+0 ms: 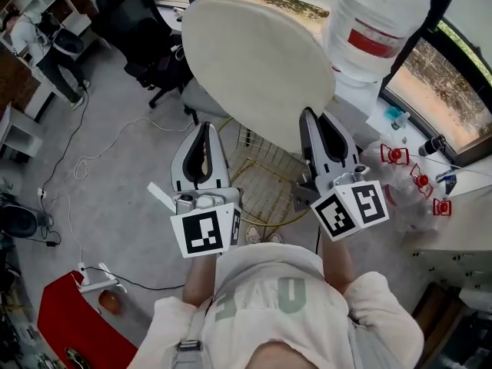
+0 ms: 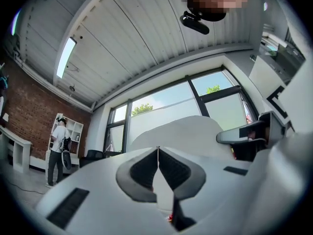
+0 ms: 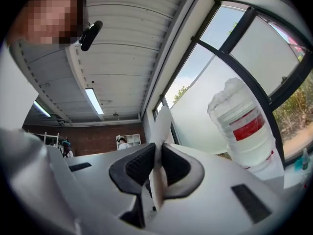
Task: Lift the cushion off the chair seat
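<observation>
A round cream cushion (image 1: 257, 56) hangs tilted in the air above the yellow wire chair seat (image 1: 265, 179). My right gripper (image 1: 309, 115) is shut on its lower right rim. In the right gripper view the cushion's thin edge (image 3: 161, 124) stands pinched between the dark pads of my right gripper (image 3: 157, 166). My left gripper (image 1: 204, 127) meets the cushion's lower left rim. In the left gripper view the jaws of my left gripper (image 2: 157, 154) are closed to a thin pale line, and the cushion (image 2: 188, 131) rises as a white dome just beyond them.
A large water bottle (image 1: 377, 21) with a red label stands at the back right by the window. Small red-capped bottles (image 1: 396, 156) sit on a counter at right. A black office chair (image 1: 142, 21) and a person (image 1: 31, 44) are far left. Cables (image 1: 100, 148) cross the grey floor.
</observation>
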### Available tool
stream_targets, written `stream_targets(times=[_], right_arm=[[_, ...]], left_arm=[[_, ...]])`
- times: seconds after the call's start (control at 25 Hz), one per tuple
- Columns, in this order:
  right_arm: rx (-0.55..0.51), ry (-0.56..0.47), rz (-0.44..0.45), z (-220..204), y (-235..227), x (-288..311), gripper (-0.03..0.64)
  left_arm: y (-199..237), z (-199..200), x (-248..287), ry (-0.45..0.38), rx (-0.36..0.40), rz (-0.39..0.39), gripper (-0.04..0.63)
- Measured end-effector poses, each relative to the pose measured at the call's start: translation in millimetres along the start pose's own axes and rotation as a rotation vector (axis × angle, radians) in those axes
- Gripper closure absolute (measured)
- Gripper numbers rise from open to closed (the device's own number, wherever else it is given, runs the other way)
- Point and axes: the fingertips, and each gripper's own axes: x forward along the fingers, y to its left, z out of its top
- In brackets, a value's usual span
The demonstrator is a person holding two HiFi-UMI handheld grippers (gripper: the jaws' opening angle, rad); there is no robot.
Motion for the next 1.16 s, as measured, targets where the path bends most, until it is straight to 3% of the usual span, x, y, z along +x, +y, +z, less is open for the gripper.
stream_targets(times=[1.16], right_arm=[[0.034,-0.002,0.059,9.4,33.8,1.4,0.566]], left_arm=[[41.2,15.4,-23.9,-0.025,0.004,0.09,0.58]])
